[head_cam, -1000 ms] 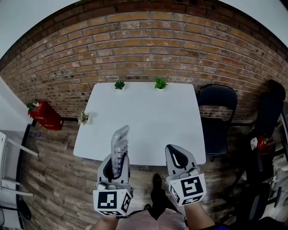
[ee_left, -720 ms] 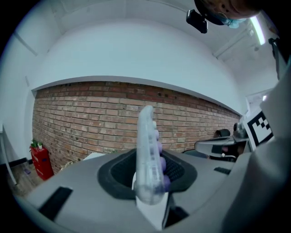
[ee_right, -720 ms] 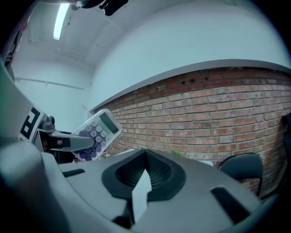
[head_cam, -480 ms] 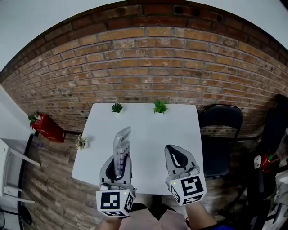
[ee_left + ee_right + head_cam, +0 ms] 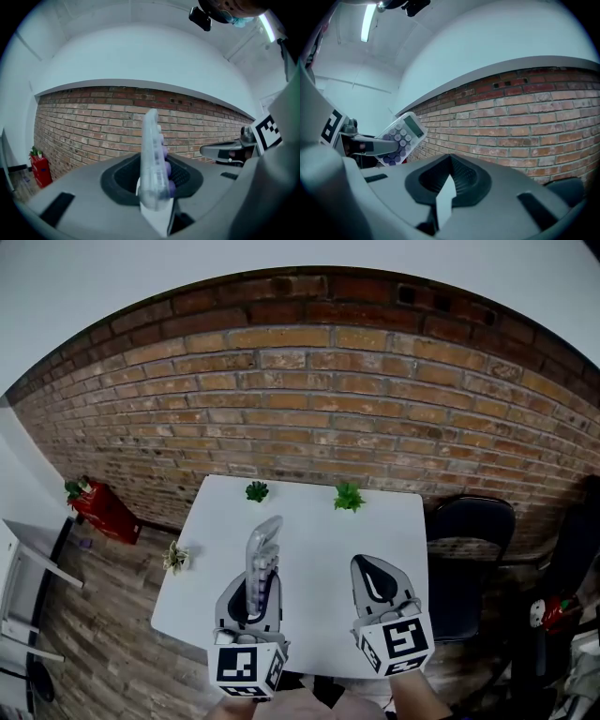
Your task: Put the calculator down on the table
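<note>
Carrying stage; set-down not yet made.

**Grip**
- Clamped in the left gripper (image 5: 251, 587) by its lower end: the calculator (image 5: 263, 549), at a narrow opening, with pads pressing on both flat faces.
- Held on edge, button face turned toward the right gripper (image 5: 377, 577), upper end jutting forward past the jaws.
- Confirmed in the left gripper view: thin side toward the camera, purple buttons on the right face.
- Confirmed in the right gripper view: buttons and display plainly readable as a face-on panel.
- Right gripper: jaws together, nothing between them, idle beside the left.

**Position**
- Hangs over the near half of the white table (image 5: 323, 526), judged clear of the top; no contact visible.
- Bare surface ahead and to both sides; only 2 small plants (image 5: 257, 490) at the far edge, well apart from the calculator.
- Black chair (image 5: 466, 538) at the right side, outside the working area.

**Progress**
- Done, judging by the present layout: 1) calculator secured; 2) calculator brought above the table.
- Left to do: 1) lower to the surface; 2) probably roll from edge-on to flat; 3) open the jaws; 4) draw back.
- Roughly halfway, as a judgement only.
</note>
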Available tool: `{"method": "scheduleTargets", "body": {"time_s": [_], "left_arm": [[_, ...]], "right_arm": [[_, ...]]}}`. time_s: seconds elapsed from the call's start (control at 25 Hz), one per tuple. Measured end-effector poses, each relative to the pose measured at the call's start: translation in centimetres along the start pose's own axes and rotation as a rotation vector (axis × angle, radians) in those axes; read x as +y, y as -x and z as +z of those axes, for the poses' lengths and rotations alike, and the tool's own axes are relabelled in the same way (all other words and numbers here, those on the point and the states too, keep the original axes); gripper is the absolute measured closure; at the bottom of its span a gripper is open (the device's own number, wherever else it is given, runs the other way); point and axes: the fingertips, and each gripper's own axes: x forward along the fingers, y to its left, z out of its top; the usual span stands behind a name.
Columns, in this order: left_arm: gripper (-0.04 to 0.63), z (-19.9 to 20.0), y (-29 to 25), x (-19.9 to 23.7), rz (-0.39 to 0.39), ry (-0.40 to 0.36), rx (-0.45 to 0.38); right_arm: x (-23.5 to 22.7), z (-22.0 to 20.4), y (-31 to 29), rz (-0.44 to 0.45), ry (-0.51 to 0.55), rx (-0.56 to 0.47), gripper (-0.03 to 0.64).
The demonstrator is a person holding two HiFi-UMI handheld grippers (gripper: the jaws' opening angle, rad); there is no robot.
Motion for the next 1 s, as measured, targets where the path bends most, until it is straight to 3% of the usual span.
{"method": "scheduleTargets", "body": {"time_s": [0.52, 1.0], "left_arm": [[0.462, -5.2, -4.7, 2.6, -0.038, 0.033, 0.134], [0.46, -13.2, -7.9, 3.9, -0.092, 0.083, 0.324]], "right_arm": [[-0.4, -2.3, -4.6, -0.015, -0.018, 0.088, 0.615], [-1.7, -7.5, -6.7, -0.074, -0.073, 0.219, 0.615]]}}
